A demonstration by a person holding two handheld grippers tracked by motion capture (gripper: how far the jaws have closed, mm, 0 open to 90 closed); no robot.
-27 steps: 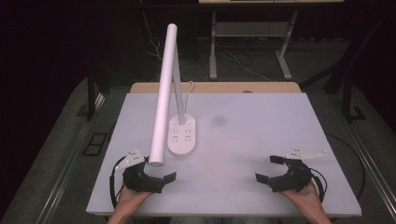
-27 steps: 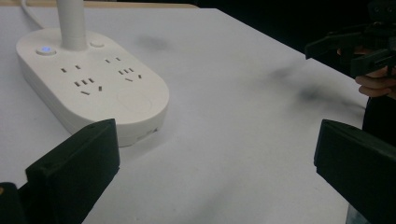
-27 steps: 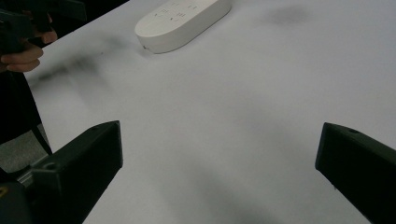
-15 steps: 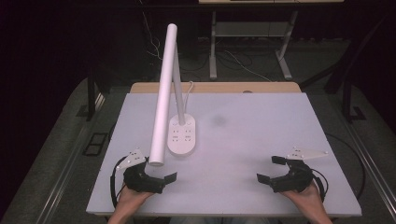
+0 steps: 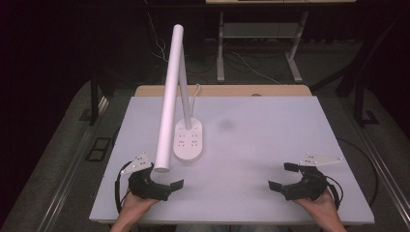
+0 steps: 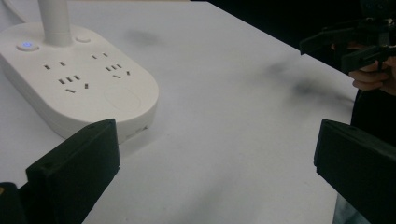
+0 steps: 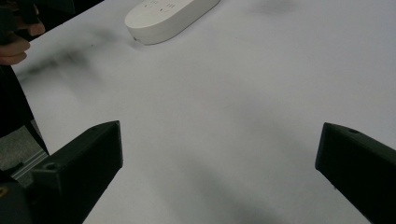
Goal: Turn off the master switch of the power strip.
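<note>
A white desk lamp stands on the table's left half. Its oval base (image 5: 188,141) carries several sockets, and its long tube head (image 5: 168,106) slopes down toward the near left. My left gripper (image 5: 167,178) rests open near the front edge, just in front of the tube's lower end. In the left gripper view the lamp base (image 6: 79,88) lies close ahead on the left, beyond the wide-apart jaws of my left gripper (image 6: 215,177). My right gripper (image 5: 283,176) rests open at the front right with nothing between its jaws. From the right gripper (image 7: 215,172), the base (image 7: 170,16) lies far ahead.
The white table (image 5: 270,121) is bare between and beyond the two grippers, apart from a faint dark smudge (image 5: 226,124). The lamp's cord (image 5: 196,89) runs off the far edge. Behind the table, a dark floor holds desk legs (image 5: 220,48) and cables.
</note>
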